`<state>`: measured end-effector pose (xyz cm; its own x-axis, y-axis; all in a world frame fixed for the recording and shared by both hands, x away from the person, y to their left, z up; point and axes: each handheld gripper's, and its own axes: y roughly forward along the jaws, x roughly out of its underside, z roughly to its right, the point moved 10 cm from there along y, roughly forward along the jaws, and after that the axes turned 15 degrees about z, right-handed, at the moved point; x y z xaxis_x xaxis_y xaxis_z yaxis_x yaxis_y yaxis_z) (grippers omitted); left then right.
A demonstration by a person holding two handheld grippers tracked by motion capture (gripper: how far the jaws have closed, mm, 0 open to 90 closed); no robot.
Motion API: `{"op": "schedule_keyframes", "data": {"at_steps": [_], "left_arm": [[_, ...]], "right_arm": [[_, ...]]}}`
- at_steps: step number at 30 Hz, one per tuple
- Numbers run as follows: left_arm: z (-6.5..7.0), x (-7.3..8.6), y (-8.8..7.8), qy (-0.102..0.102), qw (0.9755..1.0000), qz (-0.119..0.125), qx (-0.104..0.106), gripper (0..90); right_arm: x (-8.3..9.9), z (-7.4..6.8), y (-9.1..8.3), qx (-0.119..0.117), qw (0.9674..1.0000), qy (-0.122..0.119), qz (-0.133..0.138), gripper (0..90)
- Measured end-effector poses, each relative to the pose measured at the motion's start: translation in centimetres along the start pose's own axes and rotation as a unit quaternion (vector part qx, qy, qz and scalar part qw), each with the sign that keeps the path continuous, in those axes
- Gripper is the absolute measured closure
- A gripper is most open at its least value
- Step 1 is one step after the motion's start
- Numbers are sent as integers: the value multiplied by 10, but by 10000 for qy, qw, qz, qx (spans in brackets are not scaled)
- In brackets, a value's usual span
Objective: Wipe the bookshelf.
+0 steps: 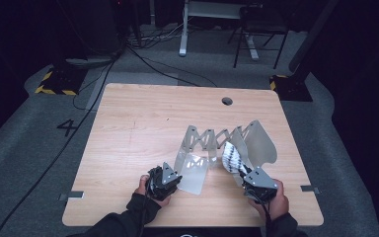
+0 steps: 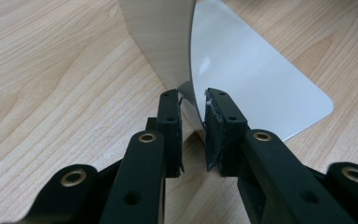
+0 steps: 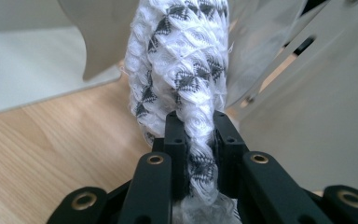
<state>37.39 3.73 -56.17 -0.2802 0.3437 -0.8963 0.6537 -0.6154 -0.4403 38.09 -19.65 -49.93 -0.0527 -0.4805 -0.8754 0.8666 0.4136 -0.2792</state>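
A folding metal rack (image 1: 212,138) with several upright plates stands on the wooden table (image 1: 128,148). My left gripper (image 1: 175,177) (image 2: 193,121) is at the rack's left end plate (image 1: 195,173), shut on the thin lower edge of that plate (image 2: 251,79), which slants across the gap between the pads. My right gripper (image 1: 246,174) (image 3: 199,135) is shut on a rolled white cloth with a black pattern (image 1: 232,157) (image 3: 182,60). The cloth stands up between two plates near the rack's right end.
More shiny rack plates (image 3: 317,116) close in on the right of the cloth. A cable hole (image 1: 227,101) sits near the table's far edge. Beyond the table, cables (image 1: 143,59), desk legs (image 1: 183,34) and a chair (image 1: 256,39) stand on the grey floor.
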Motion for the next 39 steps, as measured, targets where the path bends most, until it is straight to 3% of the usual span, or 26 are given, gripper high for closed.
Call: {"op": "schedule_keyframes", "data": {"at_steps": [4, 13, 17, 25, 29, 39], "left_arm": [[0, 0, 0, -15, 10000, 1, -9, 765], [0, 0, 0, -15, 10000, 5, -2, 764], [0, 0, 0, -6, 10000, 1, 4, 764], [0, 0, 0, 7, 10000, -6, 3, 764], [0, 0, 0, -9, 10000, -1, 1, 764], [0, 0, 0, 2, 10000, -3, -11, 764]], "right_arm": [[-18, 7, -9, 198, 9993, -154, 272, 789], [-48, 27, -29, 513, 9955, -15, 801, 789], [-51, 30, -32, 545, 9949, 10, 851, 789], [-27, 12, -14, 236, 9988, -27, 428, 789], [-10, 5, -5, 54, 9998, 86, 162, 789], [26, -10, 14, -281, 9980, 280, -485, 789]]}}
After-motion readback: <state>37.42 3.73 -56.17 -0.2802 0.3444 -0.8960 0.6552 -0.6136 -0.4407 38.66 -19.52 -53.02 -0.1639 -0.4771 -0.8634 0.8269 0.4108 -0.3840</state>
